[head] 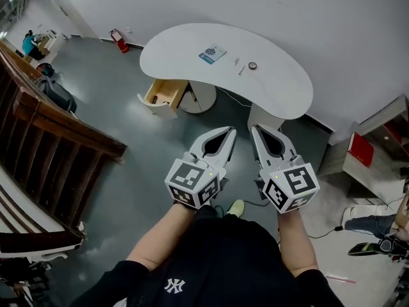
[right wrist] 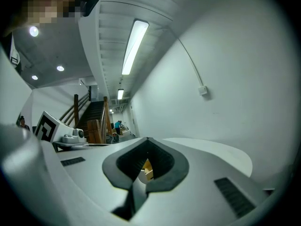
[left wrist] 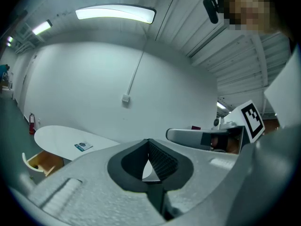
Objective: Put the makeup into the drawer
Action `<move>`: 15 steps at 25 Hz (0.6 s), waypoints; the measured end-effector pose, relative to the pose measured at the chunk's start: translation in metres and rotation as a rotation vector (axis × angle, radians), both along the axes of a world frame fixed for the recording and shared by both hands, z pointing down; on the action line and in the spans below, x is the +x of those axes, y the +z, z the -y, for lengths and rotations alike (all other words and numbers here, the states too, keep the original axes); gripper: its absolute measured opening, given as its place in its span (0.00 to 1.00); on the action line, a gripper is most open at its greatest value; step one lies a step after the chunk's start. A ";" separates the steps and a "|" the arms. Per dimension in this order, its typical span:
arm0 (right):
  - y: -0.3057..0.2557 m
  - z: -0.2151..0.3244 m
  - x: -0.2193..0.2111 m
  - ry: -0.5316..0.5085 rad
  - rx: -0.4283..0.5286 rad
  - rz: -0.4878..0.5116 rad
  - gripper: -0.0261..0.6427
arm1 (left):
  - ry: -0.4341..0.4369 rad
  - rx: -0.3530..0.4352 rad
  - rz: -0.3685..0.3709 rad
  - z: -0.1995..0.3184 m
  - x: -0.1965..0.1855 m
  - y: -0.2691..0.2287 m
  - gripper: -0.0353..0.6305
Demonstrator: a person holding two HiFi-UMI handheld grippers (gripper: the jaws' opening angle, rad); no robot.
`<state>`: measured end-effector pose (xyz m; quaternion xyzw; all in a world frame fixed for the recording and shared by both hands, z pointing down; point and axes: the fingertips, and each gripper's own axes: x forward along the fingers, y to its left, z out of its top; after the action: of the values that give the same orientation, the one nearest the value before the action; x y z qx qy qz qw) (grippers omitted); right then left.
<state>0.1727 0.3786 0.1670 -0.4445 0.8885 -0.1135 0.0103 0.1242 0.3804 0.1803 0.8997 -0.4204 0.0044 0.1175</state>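
The makeup lies on the white curved table [head: 281, 91]: a blue-and-white packet [head: 212, 54], a thin stick [head: 241, 68] and a small round compact [head: 253, 65]. Under the table's left end an open wooden drawer [head: 163, 96] juts out. Both grippers hang side by side well short of the table, pointing at it. My left gripper [head: 231, 131] is shut with nothing in it, and so is my right gripper [head: 254, 128]. The left gripper view shows the table [left wrist: 61, 138], the packet [left wrist: 83, 146] and the drawer [left wrist: 41, 162] far ahead of its closed tips [left wrist: 148, 141]. The right gripper's closed tips [right wrist: 147, 139] also hold nothing.
A dark wooden stair railing [head: 57, 133] runs along the left. A red fire extinguisher [head: 117, 40] stands by the far wall. A low white shelf with a red box [head: 362, 149] sits at the right, with cables on the grey floor [head: 121, 190] nearby.
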 end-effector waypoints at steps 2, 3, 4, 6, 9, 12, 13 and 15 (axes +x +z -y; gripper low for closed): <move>-0.001 0.000 0.004 0.005 -0.004 0.007 0.06 | -0.011 0.001 -0.001 0.001 -0.001 -0.002 0.07; -0.001 0.000 0.006 0.005 -0.007 0.010 0.06 | -0.017 0.002 -0.001 0.001 -0.002 -0.003 0.07; -0.001 0.000 0.007 0.004 -0.007 0.013 0.06 | -0.023 0.003 0.000 0.001 -0.002 -0.003 0.07; -0.001 0.000 0.009 -0.002 -0.005 0.020 0.06 | -0.035 0.006 0.002 0.001 -0.003 -0.004 0.07; 0.001 -0.002 0.010 -0.015 -0.005 0.029 0.06 | -0.049 0.008 0.007 -0.001 -0.002 -0.003 0.07; 0.001 -0.002 0.011 -0.022 -0.012 0.034 0.06 | -0.053 0.003 0.014 -0.003 0.000 -0.002 0.07; 0.001 -0.001 0.011 -0.023 -0.015 0.036 0.06 | -0.054 0.000 0.016 -0.002 0.000 -0.001 0.07; 0.003 0.001 0.011 -0.022 -0.019 0.039 0.06 | -0.055 -0.003 0.020 0.000 0.000 0.001 0.07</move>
<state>0.1836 0.3772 0.1701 -0.4322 0.8920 -0.1305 0.0221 0.1247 0.3806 0.1813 0.8875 -0.4462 0.0107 0.1149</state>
